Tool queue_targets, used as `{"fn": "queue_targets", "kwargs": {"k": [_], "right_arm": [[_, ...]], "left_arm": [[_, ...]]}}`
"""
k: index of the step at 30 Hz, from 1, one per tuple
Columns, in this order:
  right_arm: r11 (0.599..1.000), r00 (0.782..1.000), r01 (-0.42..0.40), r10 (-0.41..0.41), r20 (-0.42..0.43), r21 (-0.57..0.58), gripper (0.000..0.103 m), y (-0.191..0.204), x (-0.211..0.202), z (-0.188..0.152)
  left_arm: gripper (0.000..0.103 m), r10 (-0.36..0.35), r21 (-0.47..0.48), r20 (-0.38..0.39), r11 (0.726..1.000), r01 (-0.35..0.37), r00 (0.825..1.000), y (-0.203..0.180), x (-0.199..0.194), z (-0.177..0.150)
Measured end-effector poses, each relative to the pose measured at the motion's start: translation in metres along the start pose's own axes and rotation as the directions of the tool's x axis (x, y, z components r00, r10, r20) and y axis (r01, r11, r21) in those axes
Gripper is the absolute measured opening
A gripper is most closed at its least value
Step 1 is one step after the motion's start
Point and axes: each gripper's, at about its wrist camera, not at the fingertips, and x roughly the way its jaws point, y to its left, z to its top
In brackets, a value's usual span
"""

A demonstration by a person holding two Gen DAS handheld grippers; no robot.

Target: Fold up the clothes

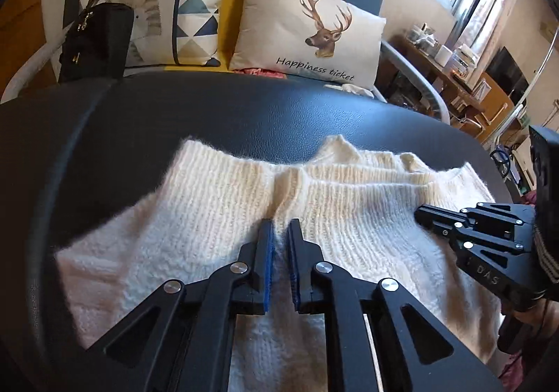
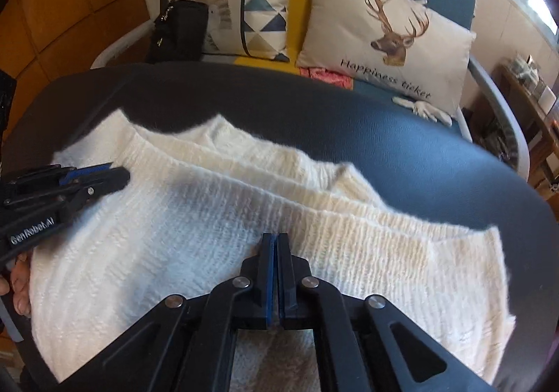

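Observation:
A cream knitted sweater (image 1: 209, 210) (image 2: 209, 217) lies spread on a black leather surface (image 1: 244, 105), its ribbed edge folded in layers along the far side. My left gripper (image 1: 279, 224) sits near the sweater's middle, blue pads almost together, pinching a raised ridge of knit. The right wrist view shows it low at the left edge (image 2: 118, 172). My right gripper (image 2: 276, 236) is shut with its pads touching, tips resting on the sweater; no fabric shows between them. It also appears at the right of the left wrist view (image 1: 419, 213).
Behind the black surface (image 2: 384, 133) stands a sofa with a deer cushion (image 1: 307, 32), a triangle-patterned cushion (image 1: 195, 14) and a black bag (image 1: 94, 42). A pink cloth (image 2: 325, 75) lies on the seat. A cluttered wooden desk (image 1: 454, 77) is far right. A person's fingers (image 2: 21, 287) hold the left gripper.

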Motion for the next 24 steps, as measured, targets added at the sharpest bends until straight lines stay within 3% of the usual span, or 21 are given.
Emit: {"fn": "queue_targets", "kwargs": {"k": [6,11,14,17,21,24], "right_arm": [[0.998,0.998,0.041,-0.038,0.055,-0.043,0.001,0.005,-0.019,0.006],[0.998,0.997,-0.013,0.018,0.082,-0.053,0.016,0.012,-0.04,0.013],[0.998,0.999,-0.03,0.032,0.037,-0.059,0.017,0.019,-0.026,0.016],[0.998,0.999,0.0,-0.002,-0.036,-0.068,0.017,0.024,-0.001,0.018],[1.0,1.0,0.008,-0.007,0.012,-0.028,0.018,0.017,-0.017,0.021],[0.998,0.998,-0.054,0.056,0.031,-0.041,0.019,0.021,-0.035,0.019]], "left_arm": [[0.015,0.026,0.028,0.086,0.999,-0.029,0.996,-0.008,-0.03,-0.002],[0.019,0.053,0.088,0.133,0.994,-0.065,0.99,-0.014,-0.045,-0.01],[0.019,0.086,0.11,0.071,0.989,-0.094,0.994,-0.013,-0.028,-0.012],[0.02,0.085,0.06,0.039,0.994,-0.087,0.996,0.0,-0.016,-0.014],[0.02,0.058,0.007,0.084,0.998,-0.059,0.995,0.012,-0.043,-0.022],[0.02,0.05,-0.024,0.11,0.999,-0.047,0.993,0.021,-0.061,-0.035]]}}
